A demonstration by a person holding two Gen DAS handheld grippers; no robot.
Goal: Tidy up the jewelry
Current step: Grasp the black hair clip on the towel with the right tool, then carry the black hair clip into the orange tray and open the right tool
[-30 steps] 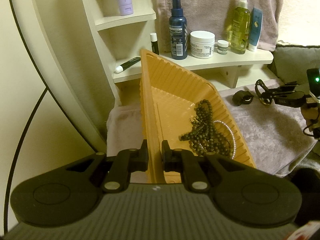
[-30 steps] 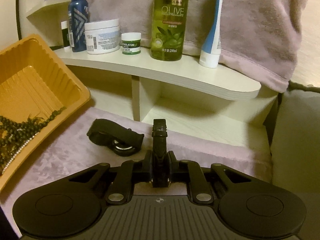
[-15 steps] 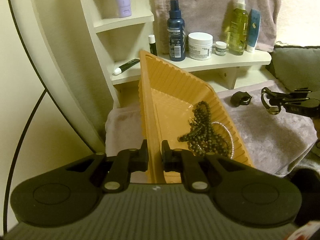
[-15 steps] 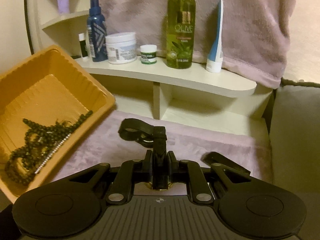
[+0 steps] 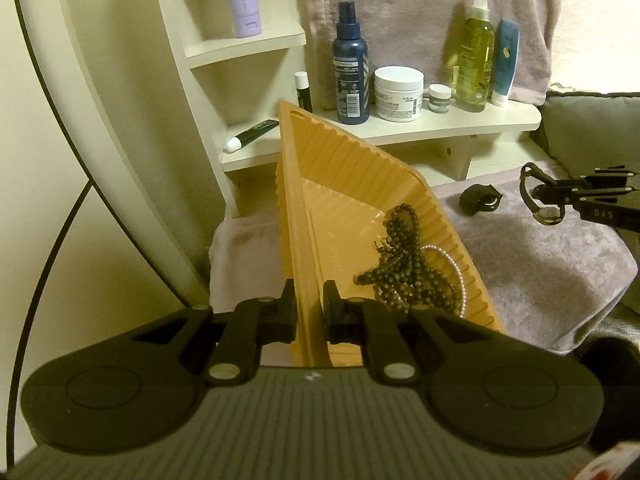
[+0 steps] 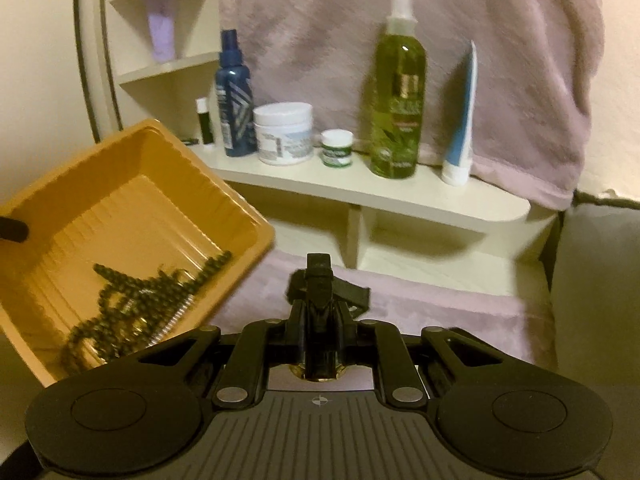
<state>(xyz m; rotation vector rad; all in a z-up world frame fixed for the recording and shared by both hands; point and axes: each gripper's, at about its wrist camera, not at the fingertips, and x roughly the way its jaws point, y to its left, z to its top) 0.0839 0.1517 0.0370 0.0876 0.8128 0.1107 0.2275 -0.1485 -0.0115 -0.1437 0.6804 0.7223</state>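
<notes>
Jaws of our left gripper (image 5: 309,304) pinch the orange tray (image 5: 340,168) wall; our right gripper (image 6: 319,312) clamps a black watch (image 6: 320,280).

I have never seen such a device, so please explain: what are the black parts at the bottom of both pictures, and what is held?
No robot: a person holds black tongs in each hand, each carrying its own camera. In the left view, the left tongs pinch the wall of a tilted orange ribbed plastic tray containing dark bead strings. In the right view, the right tongs grip a black-strapped wristwatch, lifted above the mauve plush cloth. Another small black item lies on that cloth. Toiletry bottles stand on the cream shelf.
</notes>
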